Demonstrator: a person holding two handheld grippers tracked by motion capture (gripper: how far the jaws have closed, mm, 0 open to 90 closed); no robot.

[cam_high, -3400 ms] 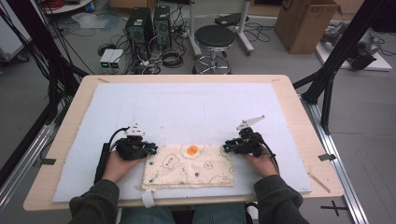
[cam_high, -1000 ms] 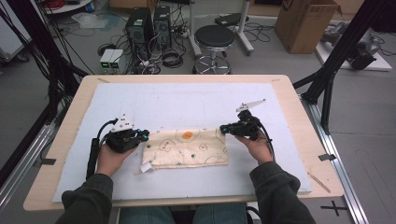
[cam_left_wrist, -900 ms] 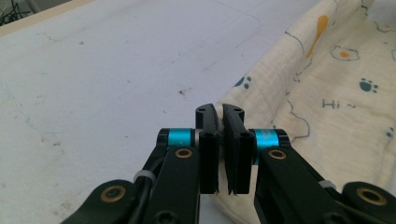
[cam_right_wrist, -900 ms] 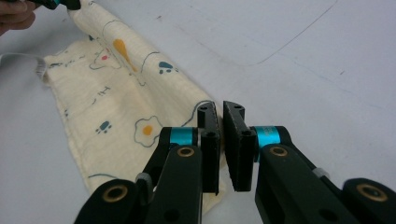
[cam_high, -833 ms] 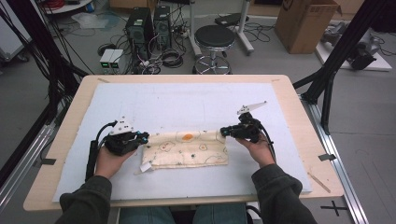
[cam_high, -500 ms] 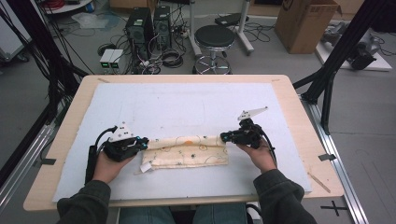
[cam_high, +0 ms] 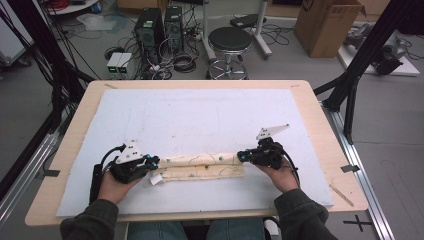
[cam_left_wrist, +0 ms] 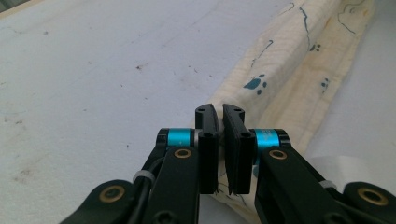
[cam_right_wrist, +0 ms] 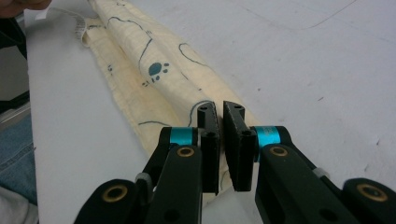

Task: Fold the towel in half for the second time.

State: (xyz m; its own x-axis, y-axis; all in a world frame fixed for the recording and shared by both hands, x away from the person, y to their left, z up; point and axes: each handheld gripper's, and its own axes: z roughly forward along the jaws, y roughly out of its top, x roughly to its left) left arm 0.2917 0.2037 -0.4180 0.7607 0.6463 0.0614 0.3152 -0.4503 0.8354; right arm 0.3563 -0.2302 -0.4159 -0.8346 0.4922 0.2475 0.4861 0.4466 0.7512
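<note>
Left claw (cam_high: 150,162): held in the person's left hand (cam_high: 112,185) at the near left of the counter (cam_high: 75,120), jaws pressed together on the left end of the cloth (cam_high: 202,167). Seen from the left gripper view as claw (cam_left_wrist: 219,135) nipping the folded cream fabric (cam_left_wrist: 285,79), blue paw prints and line drawings on it.

Cloth: cream, folded into a long narrow strip, lying flat on the white pad (cam_high: 200,115) near the front edge, stretched between the two claws. Small white tag (cam_high: 156,179) at its left end, beside the left claw.

Right claw (cam_high: 242,156): held in the right hand (cam_high: 280,175), jaws pressed together on the right end of the cloth. Seen from the right gripper view as claw (cam_right_wrist: 220,135) pinching the strip (cam_right_wrist: 149,70), which runs away toward the far corner of that view.

Beyond the counter: round black stool (cam_high: 230,40), computer towers (cam_high: 160,25), loose cables (cam_high: 180,60) on the floor; cardboard box (cam_high: 327,25) at far right.
</note>
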